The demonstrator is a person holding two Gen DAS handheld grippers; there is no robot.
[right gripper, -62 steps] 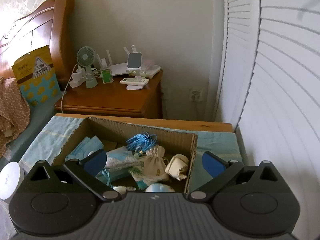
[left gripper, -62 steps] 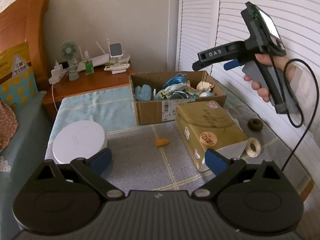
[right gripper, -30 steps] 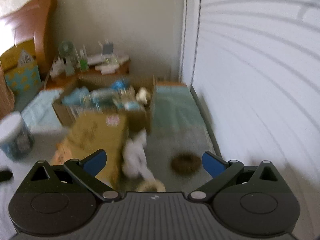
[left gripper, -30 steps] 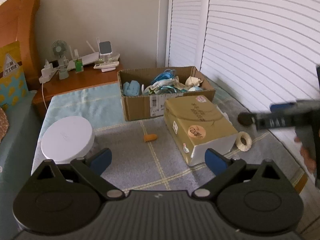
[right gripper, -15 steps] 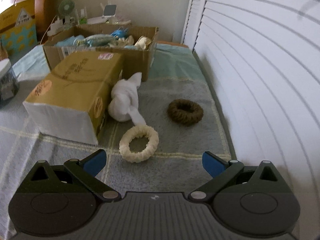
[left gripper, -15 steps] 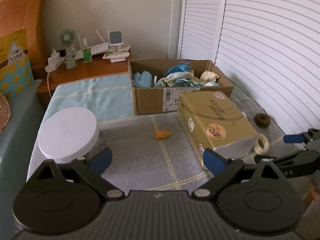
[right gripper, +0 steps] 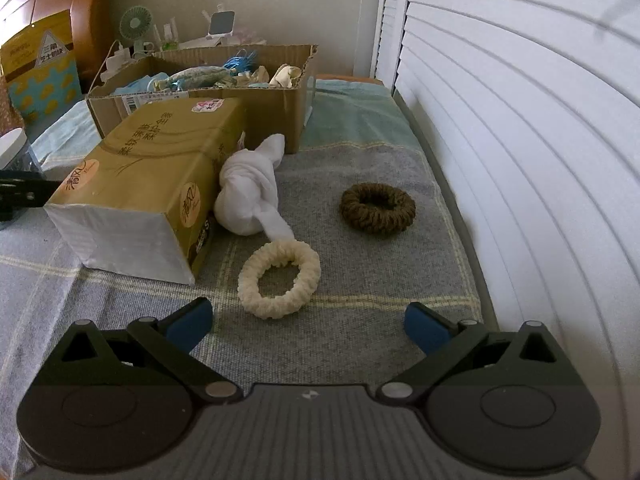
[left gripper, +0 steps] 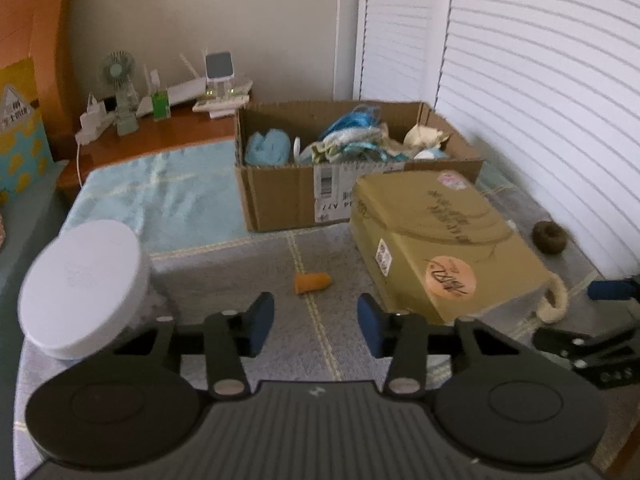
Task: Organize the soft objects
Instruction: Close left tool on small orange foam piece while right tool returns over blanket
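- Cream knitted ring-shaped scrunchie (right gripper: 279, 279): flat on the grey checked cloth (right gripper: 360, 340), just ahead of the right gripper (right gripper: 308, 322), between and a little beyond its blue fingertips (right gripper: 188, 322).
- Right jaws: spread wide, nothing between the pads.
- Whole only in the right wrist view: the cream ring, the knotted white fabric bundle (right gripper: 250, 196) against the side of the gold-wrapped tissue pack (right gripper: 148, 184), and the dark brown knitted scrunchie (right gripper: 377, 208) apart from both, nearer the white louvred doors (right gripper: 520, 120).
- From the left wrist view: just an edge of the cream scrunchie (left gripper: 556, 300) past the corner of the tissue pack (left gripper: 444, 240); brown scrunchie (left gripper: 549, 237) small and far off; white bundle hidden behind the pack.
- Only in the left wrist view: small orange cone-shaped piece (left gripper: 312, 282) on the cloth ahead of the left gripper (left gripper: 316, 322); white round lid of a jar (left gripper: 80, 276) at the left.
- Left jaws: narrow, just closed in from wide, nothing between the pads.
- Open cardboard box (left gripper: 280, 204) behind the pack, in both views, filled with blue and pale soft items.
- Right gripper's blue tip and black frame (left gripper: 600, 320) at the right edge of the left view.
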